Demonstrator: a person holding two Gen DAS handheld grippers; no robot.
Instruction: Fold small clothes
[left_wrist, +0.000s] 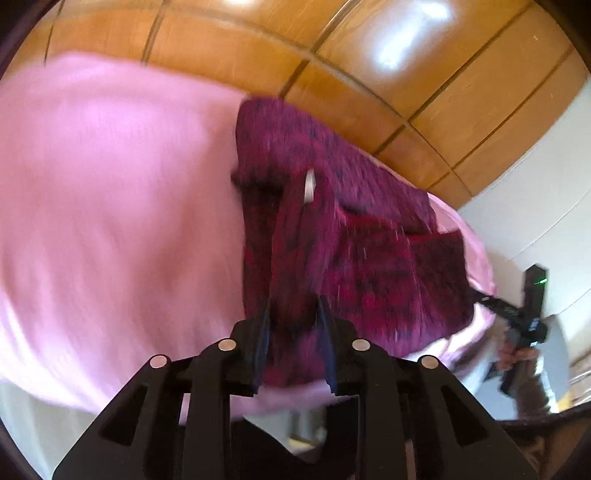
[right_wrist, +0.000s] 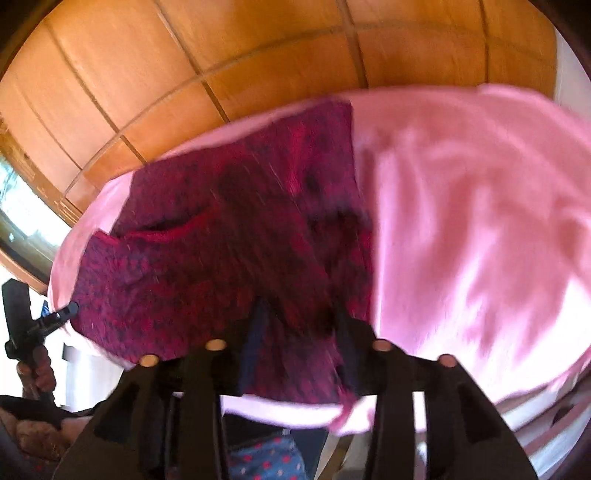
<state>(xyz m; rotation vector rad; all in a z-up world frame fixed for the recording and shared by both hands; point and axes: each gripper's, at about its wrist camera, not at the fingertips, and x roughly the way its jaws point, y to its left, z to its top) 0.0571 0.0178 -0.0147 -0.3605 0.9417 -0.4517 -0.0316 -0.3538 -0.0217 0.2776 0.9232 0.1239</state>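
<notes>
Gripping maroon garment (left_wrist: 351, 236), jaws narrowed.

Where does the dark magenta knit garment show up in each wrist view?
Left wrist view: the dark magenta knit garment runs from centre toward the lower right, its near edge between the left gripper fingers.
Right wrist view: the same garment sits left of centre, its near edge at the right gripper.
Shared landmark: the pink bed cover beneath it, with wooden panelling behind.
</notes>
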